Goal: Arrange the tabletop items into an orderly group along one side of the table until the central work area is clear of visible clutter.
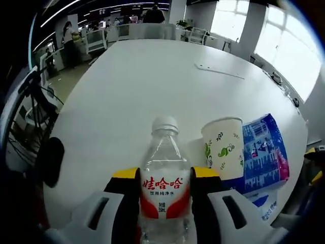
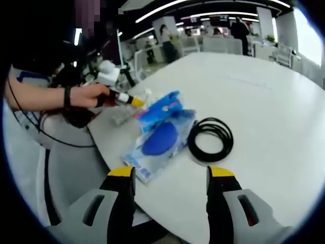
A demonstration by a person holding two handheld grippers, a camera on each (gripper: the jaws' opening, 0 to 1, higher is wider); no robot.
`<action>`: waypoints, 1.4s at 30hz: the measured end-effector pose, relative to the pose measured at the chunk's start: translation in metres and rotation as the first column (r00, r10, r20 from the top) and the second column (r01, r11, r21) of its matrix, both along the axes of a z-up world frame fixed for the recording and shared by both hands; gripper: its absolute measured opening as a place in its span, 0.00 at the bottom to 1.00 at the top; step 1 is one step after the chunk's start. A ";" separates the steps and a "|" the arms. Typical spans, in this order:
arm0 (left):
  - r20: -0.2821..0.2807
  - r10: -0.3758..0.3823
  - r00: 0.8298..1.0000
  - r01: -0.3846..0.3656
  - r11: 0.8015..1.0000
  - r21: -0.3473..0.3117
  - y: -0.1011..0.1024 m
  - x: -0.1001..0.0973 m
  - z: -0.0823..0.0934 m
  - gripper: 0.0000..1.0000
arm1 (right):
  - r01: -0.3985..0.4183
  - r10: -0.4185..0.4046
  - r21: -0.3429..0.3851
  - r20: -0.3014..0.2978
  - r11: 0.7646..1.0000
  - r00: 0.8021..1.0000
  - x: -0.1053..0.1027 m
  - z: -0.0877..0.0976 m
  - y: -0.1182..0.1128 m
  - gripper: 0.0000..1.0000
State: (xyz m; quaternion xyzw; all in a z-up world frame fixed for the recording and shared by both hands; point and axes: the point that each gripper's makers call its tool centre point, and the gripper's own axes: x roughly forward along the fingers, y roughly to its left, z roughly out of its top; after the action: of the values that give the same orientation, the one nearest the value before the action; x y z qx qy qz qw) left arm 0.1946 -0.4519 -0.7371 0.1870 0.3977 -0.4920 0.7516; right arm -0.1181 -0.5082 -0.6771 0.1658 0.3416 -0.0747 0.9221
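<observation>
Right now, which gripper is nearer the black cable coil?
Right. The right gripper is open, hovering just short of the black cable coil, which lies ahead of it. The left gripper is off by the table's edge, shut on the water bottle.

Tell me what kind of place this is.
Probably an open-plan office: a large white table like a meeting table, desks with partitions behind it, long ceiling strip lights and big windows.

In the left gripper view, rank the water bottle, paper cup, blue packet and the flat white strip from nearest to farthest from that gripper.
1. Water bottle, between the left gripper's jaws.
2. Paper cup, just right of it.
3. Blue packet, right of the cup.
4. White strip, far across the table.
</observation>
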 end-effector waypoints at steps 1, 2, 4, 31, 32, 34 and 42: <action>0.001 0.002 1.000 -0.002 1.000 -0.004 0.001 0.001 0.002 0.38 | -0.001 0.001 0.000 0.002 1.000 1.000 0.001 0.000 0.000 0.55; 0.006 0.006 1.000 -0.006 1.000 -0.010 0.001 0.002 0.004 0.38 | -0.002 0.002 0.001 0.003 1.000 1.000 0.002 0.000 0.001 0.55; 0.019 0.010 1.000 -0.010 1.000 -0.019 0.002 0.003 0.009 0.38 | -0.005 0.005 0.001 0.006 1.000 1.000 0.003 0.000 0.001 0.54; 0.098 0.051 0.994 -0.038 0.990 -0.133 0.040 -0.003 0.048 0.38 | -0.022 0.022 0.004 0.022 1.000 1.000 0.003 -0.003 0.009 0.53; 0.100 0.052 0.994 -0.039 0.990 -0.134 0.042 -0.004 0.048 0.38 | -0.022 0.022 0.006 0.023 1.000 1.000 0.003 -0.002 0.009 0.53; 0.105 0.057 0.993 -0.042 0.989 -0.139 0.046 -0.005 0.050 0.38 | -0.026 0.026 0.007 0.023 1.000 0.999 0.004 -0.003 0.011 0.53; 0.116 0.076 0.990 -0.058 0.987 -0.153 0.060 -0.007 0.056 0.38 | -0.029 0.028 0.011 0.025 1.000 0.999 0.005 -0.004 0.012 0.52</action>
State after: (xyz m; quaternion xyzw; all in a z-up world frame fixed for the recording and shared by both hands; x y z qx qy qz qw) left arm 0.1874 -0.3919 -0.6813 0.1463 0.3194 -0.4825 0.8024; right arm -0.1134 -0.4966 -0.6814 0.1671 0.3329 -0.0576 0.9263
